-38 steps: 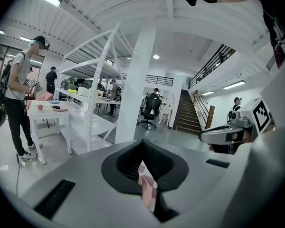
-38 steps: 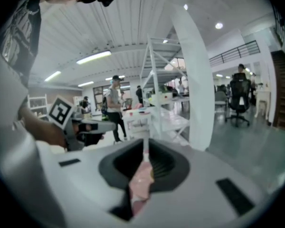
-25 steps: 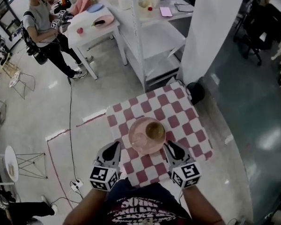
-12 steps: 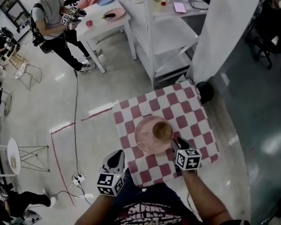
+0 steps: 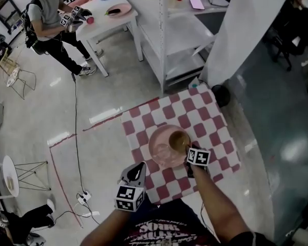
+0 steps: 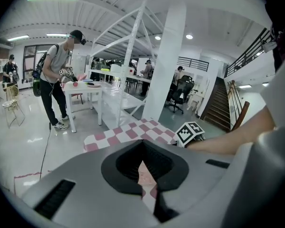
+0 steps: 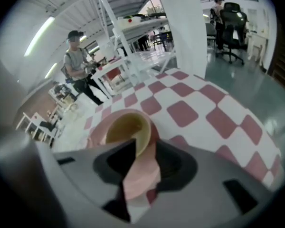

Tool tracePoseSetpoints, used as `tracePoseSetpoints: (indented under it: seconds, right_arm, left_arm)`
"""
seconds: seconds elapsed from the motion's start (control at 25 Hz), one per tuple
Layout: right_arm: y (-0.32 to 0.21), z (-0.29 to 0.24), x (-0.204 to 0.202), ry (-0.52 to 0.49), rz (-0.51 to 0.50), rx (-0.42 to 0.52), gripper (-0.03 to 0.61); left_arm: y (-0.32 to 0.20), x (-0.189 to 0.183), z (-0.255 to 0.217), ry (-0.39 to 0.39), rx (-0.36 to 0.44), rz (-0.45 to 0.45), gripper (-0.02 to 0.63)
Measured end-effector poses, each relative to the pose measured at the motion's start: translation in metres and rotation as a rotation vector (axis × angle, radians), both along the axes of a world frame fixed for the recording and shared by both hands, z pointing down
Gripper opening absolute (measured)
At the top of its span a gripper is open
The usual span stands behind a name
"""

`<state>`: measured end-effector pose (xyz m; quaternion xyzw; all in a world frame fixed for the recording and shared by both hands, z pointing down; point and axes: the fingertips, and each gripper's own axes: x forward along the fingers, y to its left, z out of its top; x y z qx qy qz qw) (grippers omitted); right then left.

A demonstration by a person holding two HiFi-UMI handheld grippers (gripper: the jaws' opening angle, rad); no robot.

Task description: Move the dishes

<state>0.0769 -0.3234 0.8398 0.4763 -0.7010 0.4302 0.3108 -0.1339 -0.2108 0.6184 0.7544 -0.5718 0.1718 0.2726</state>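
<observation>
Checked tabletop (image 5: 215, 122), seen from above. A pink plate (image 5: 156, 152) lies near its middle, towards the near edge. Left hand-held gripper (image 5: 138, 167): off the near-left edge of the tabletop, jaws closed together, nothing held. Right hand-held gripper (image 5: 189, 152): pointing down at the plate's near-right rim, its jaws just opened wide; the rims of plate and bowl show in the gap, neither pinched. A small yellowish bowl (image 5: 178, 141) sits on the right part of the plate.
</observation>
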Motion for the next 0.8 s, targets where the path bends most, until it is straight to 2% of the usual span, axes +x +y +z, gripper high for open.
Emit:
tracePoseSetpoints:
  seconds: [0.12,0.24,0.32,0.44,0.52,0.64,0.8]
  right_arm:
    - [0.0,0.017,-0.007,0.004,0.048,-0.052,0.138]
    - [0.002,0.035,-0.009,0.01,0.139,-0.113,0.133]
    - [0.001,0.039,-0.008,-0.019,0.205,-0.131,0.075]
    - [-0.004,0.029,-0.004,-0.053,0.247,-0.124,0.044]
    - [-0.004,0.016,0.001,-0.059,0.244,-0.106,0.043]
    - [0.0,-0.01,0.011,-0.118,0.288,-0.084,0.043]
    - [0.016,-0.031,0.053,-0.125,0.386,-0.05,0.043]
  left_arm:
    - [0.002,-0.008,0.011,-0.012,-0.059,0.039,0.028]
    - [0.0,-0.019,0.024,-0.027,-0.13,0.068,0.029]
    - [-0.004,-0.023,0.027,-0.031,-0.155,0.086,0.028]
    - [-0.012,-0.018,0.028,-0.029,-0.159,0.14,0.028]
    - [-0.015,-0.009,0.028,-0.02,-0.16,0.187,0.028]
    - [-0.021,0.006,0.028,-0.013,-0.161,0.243,0.028]
    - [-0.034,0.031,0.024,0.012,-0.144,0.288,0.028]
